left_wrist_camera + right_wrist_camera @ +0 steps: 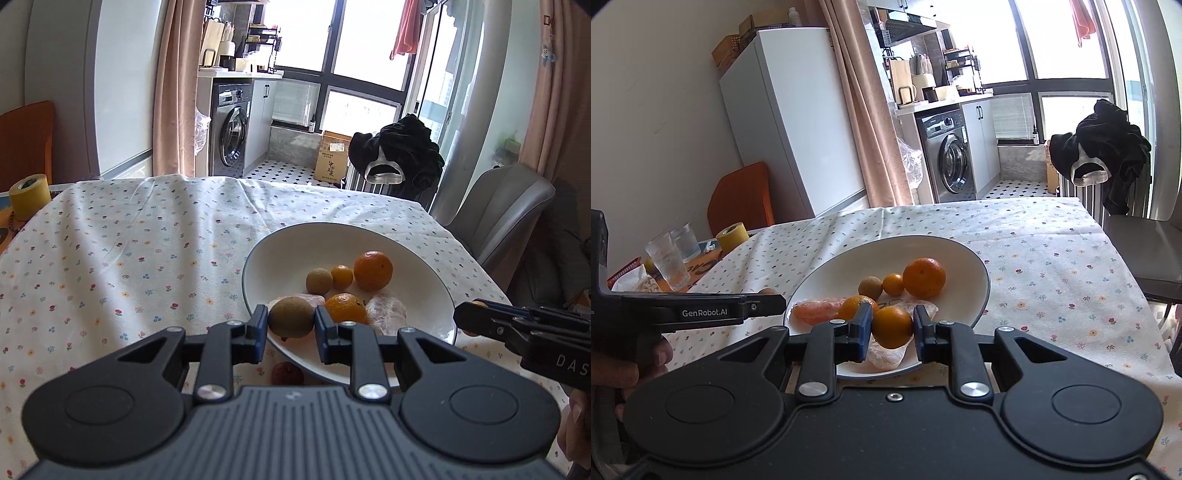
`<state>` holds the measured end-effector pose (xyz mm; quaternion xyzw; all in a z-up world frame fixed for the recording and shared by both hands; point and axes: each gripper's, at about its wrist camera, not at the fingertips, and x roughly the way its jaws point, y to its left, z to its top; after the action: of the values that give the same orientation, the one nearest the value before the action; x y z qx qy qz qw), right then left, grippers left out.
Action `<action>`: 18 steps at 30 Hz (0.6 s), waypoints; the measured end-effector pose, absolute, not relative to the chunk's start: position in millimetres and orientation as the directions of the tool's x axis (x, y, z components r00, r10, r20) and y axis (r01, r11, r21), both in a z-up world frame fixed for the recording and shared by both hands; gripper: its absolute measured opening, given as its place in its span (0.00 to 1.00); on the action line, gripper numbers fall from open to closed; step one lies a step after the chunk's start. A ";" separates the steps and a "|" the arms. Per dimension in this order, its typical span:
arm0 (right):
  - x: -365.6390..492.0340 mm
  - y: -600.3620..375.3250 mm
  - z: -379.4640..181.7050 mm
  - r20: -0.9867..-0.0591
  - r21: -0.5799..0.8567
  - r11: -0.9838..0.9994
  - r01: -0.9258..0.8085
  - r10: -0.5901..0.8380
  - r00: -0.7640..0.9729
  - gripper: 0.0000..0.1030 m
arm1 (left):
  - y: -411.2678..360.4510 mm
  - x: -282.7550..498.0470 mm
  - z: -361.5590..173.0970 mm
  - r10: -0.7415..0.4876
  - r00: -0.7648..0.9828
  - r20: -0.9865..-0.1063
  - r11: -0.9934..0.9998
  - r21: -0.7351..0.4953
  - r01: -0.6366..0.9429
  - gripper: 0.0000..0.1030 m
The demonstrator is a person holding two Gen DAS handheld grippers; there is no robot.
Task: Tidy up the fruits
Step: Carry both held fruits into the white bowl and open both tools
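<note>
Right gripper (892, 328) clamped on a small orange (892, 328), held over the near rim of the white bowl (975, 266). Bowl holds a big orange (924, 277), two smaller round fruits and peeled segments. Left gripper (768, 302) pokes in beside the bowl's left edge.

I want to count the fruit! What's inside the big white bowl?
Lying in the white bowl: a big orange, a tiny orange, a brown round fruit, another orange and peeled pieces. The grippers and their fruit cover the near part.
</note>
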<state>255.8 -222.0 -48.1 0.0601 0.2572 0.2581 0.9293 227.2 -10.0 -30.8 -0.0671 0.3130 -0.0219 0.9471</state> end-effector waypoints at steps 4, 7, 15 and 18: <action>258.4 -224.1 -48.7 -0.444 0.248 0.860 -0.446 0.510 0.737 0.21 | -13.9 228.9 -29.7 -0.093 0.799 -0.594 0.989 -0.145 0.007 0.25; 260.3 -223.9 -50.3 -0.448 0.244 0.863 -0.443 0.505 0.738 0.21 | -13.4 228.5 -27.9 -0.090 0.795 -0.600 0.990 -0.137 0.009 0.28; 265.2 -221.2 -53.0 -0.455 0.239 0.864 -0.443 0.502 0.735 0.21 | 3.3 221.9 -27.5 -0.058 0.793 -0.607 0.989 -0.144 -0.039 0.30; 266.9 -219.8 -53.8 -0.457 0.239 0.865 -0.441 0.501 0.735 0.21 | 8.2 218.7 -28.3 -0.048 0.792 -0.609 0.988 -0.147 -0.053 0.32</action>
<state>266.9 -219.8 -53.8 0.0575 0.2613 0.2535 0.9296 218.7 8.2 -28.3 -0.0783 0.3225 0.0013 0.9433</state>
